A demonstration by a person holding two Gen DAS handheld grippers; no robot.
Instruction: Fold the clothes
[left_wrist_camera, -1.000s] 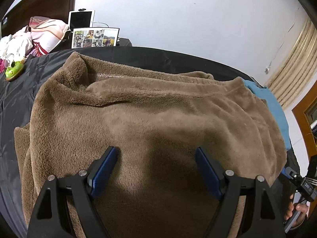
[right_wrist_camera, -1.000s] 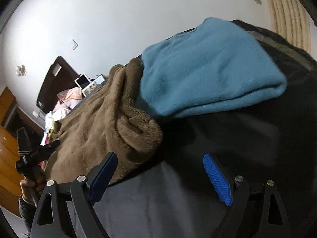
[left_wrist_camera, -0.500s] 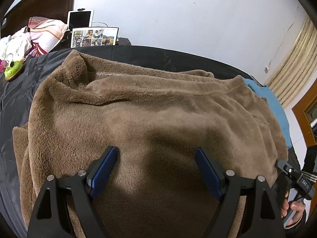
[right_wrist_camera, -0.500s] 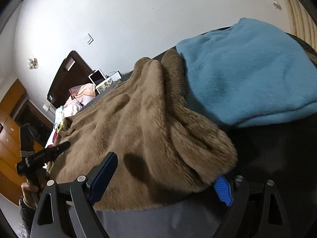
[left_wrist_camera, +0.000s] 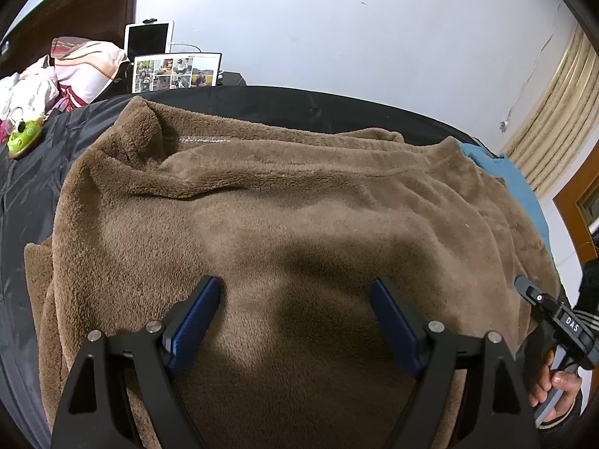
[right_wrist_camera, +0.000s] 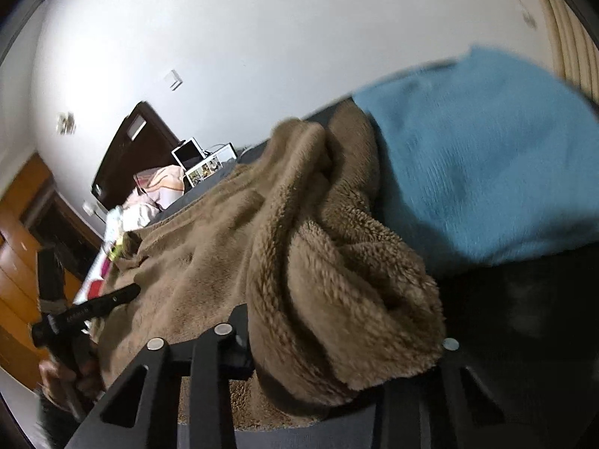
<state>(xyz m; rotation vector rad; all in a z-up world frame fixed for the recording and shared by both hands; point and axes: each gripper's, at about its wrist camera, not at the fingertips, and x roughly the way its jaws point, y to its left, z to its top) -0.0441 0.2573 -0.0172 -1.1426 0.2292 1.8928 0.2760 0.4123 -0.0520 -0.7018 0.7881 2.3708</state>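
A brown fleece garment [left_wrist_camera: 284,194] lies spread over the black bed cover [left_wrist_camera: 30,187]. My left gripper [left_wrist_camera: 295,299] hovers open just above its near part, nothing between the blue pads. In the right wrist view a bunched edge of the same fleece [right_wrist_camera: 337,262] sits between the fingers of my right gripper [right_wrist_camera: 337,340], which have drawn in on it; their pads are hidden by the pile. A folded blue garment [right_wrist_camera: 486,168] lies right beside that edge. The left gripper [right_wrist_camera: 108,299] shows at the far side, held by a hand.
A photo frame [left_wrist_camera: 176,73], a tablet [left_wrist_camera: 149,39] and a heap of pink and white clothes [left_wrist_camera: 75,71] stand beyond the bed's far left. A green toy [left_wrist_camera: 24,136] lies on the cover. Curtains [left_wrist_camera: 561,119] and a wooden frame [left_wrist_camera: 576,202] are on the right.
My right gripper moved left from the bare cover onto the fleece's bunched edge and its fingers closed in on it. The left gripper has hardly moved.
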